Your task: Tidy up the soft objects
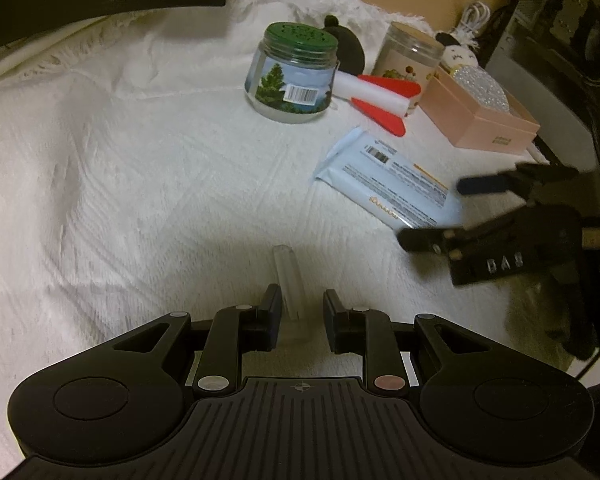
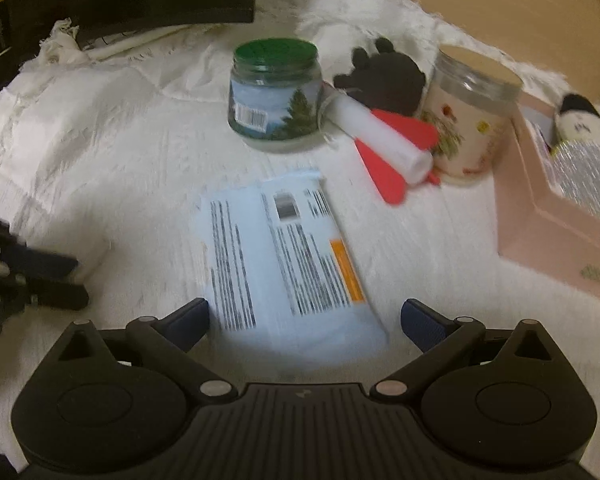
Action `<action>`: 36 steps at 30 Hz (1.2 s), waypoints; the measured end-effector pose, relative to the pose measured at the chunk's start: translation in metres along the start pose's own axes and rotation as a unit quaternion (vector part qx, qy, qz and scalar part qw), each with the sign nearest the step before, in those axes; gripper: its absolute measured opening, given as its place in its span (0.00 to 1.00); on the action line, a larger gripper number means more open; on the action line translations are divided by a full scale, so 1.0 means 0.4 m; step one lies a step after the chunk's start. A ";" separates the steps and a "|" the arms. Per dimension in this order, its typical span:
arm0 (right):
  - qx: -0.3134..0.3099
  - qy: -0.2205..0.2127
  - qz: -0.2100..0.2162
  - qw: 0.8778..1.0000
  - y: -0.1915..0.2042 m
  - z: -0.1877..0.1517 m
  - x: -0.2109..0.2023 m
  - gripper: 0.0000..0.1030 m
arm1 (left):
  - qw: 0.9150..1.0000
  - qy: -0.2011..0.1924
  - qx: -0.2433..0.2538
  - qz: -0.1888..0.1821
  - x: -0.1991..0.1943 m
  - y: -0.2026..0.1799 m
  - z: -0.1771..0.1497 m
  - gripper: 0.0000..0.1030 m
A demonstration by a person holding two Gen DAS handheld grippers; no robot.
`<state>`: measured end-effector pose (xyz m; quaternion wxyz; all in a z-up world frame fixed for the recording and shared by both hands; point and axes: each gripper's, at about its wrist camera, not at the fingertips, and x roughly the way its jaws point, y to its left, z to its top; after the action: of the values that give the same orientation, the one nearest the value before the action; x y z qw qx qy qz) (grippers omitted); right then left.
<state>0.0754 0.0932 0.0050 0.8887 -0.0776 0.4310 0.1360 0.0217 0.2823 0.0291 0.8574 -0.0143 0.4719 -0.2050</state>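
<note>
A home, by its white bedspread [image 1: 120, 160], candle jars [image 1: 292, 72] and pink keepsake box [image 1: 476, 116]

Green-lidded jar [image 2: 275, 98], pink box [image 2: 556, 216]

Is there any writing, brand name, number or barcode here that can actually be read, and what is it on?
"BAS": raised letters on the right tongs, the only legible text.
Blue wipes packet: barcode, text columns, orange strip; too blurred.
Green-lidded jar: barcode on a white sticker; digits too small.
Pink box: small mark on its side; unreadable.
Beige-lidded jar: pictures only.
</note>
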 end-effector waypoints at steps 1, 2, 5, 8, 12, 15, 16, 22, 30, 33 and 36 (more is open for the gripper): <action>0.001 -0.001 0.002 1.000 -0.001 0.010 0.005 0.99 | 1.000 0.000 0.002 0.002 0.000 -0.003 -0.001 0.24; 0.004 0.000 0.006 1.000 -0.002 0.020 0.012 0.99 | 1.000 0.001 0.006 0.005 -0.001 -0.008 -0.002 0.24; 0.023 0.008 0.018 1.000 -0.008 0.043 0.040 0.97 | 1.000 -0.002 0.020 0.013 -0.002 -0.021 -0.011 0.24; 0.029 0.008 0.019 0.999 -0.004 0.055 0.058 0.93 | 1.000 -0.006 0.022 0.018 -0.004 -0.027 -0.017 0.24; 0.019 0.006 0.017 1.000 0.017 0.065 0.049 0.78 | 0.999 -0.025 0.000 0.031 -0.006 -0.026 -0.030 0.19; 0.030 0.011 0.028 0.999 0.019 0.064 0.041 0.77 | 0.998 -0.044 -0.027 0.025 -0.012 -0.011 -0.046 0.17; 0.032 0.012 0.030 0.999 0.021 0.063 0.038 0.77 | 0.998 -0.048 -0.038 0.021 -0.014 -0.005 -0.047 0.16; 0.031 0.019 0.024 0.999 0.034 0.061 0.012 0.77 | 0.997 -0.061 -0.055 0.014 -0.016 0.007 -0.054 0.16; 0.027 0.003 0.010 1.000 0.000 0.096 -0.067 0.77 | 0.995 -0.073 -0.073 0.015 -0.017 0.044 -0.029 0.15; 0.030 -0.016 0.006 0.999 -0.024 0.127 -0.109 0.77 | 0.991 -0.092 -0.094 0.020 -0.026 0.084 0.009 0.15; 0.033 -0.038 0.005 0.999 -0.051 0.163 -0.151 0.77 | 0.987 -0.116 -0.103 0.027 -0.041 0.111 0.061 0.15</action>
<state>0.0947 0.0799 0.0933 0.9059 -0.0404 0.4014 0.1290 0.0490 0.3248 0.0462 0.9057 -0.1136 0.3876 -0.1287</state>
